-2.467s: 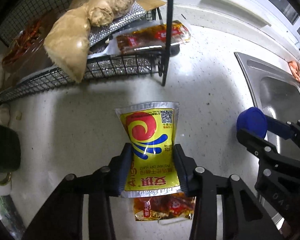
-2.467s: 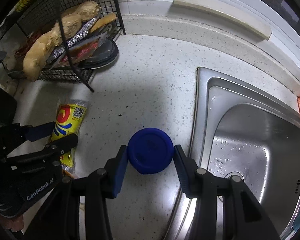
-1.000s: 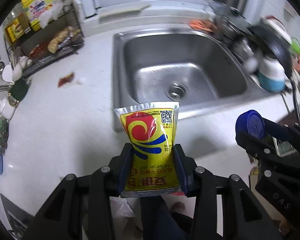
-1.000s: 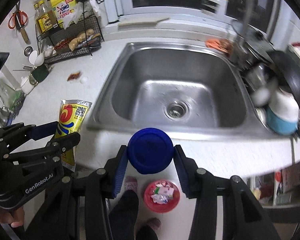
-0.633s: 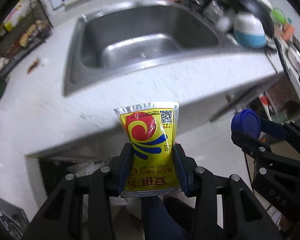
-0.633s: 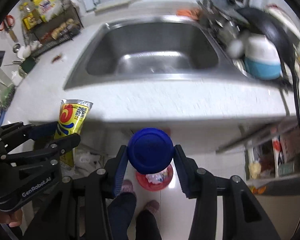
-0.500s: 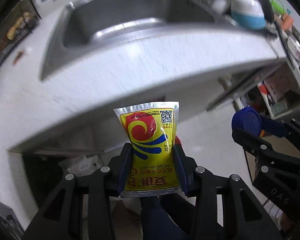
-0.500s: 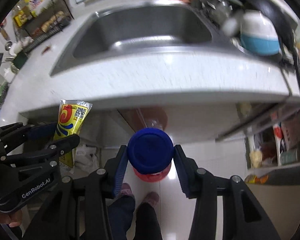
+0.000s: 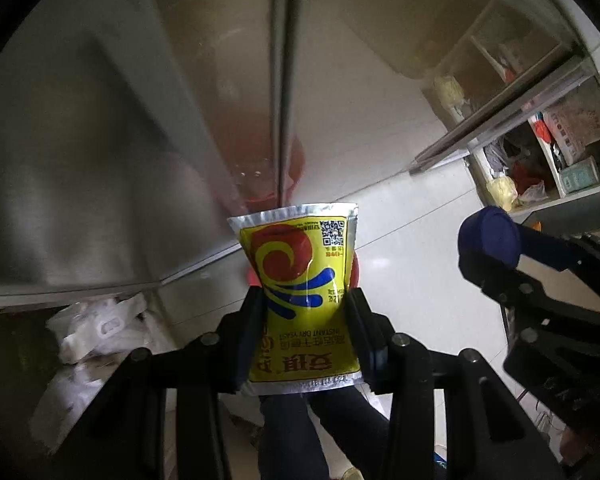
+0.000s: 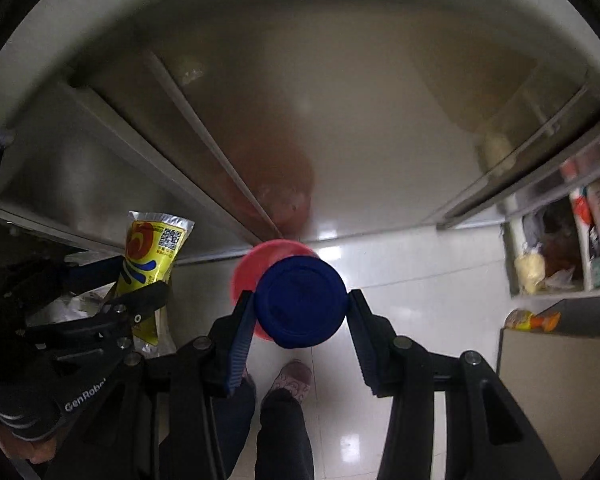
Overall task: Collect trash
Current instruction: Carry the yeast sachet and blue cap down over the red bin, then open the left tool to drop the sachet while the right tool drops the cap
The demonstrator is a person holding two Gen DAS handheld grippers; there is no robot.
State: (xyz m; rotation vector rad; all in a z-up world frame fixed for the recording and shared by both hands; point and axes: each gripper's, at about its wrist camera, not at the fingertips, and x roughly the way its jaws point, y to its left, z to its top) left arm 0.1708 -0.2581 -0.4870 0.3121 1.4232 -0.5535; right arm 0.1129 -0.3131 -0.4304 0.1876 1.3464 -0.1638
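Yeast packet stands lengthwise along your left gripper, foil top edge pointing away over the glossy white tiled floor, jaws clamped on its sides. Your right gripper pinches the round blue lid, flat face toward the camera, above the red bin beside steel cabinet doors.

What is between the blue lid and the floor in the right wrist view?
A red bin on the floor, partly hidden behind the lid.
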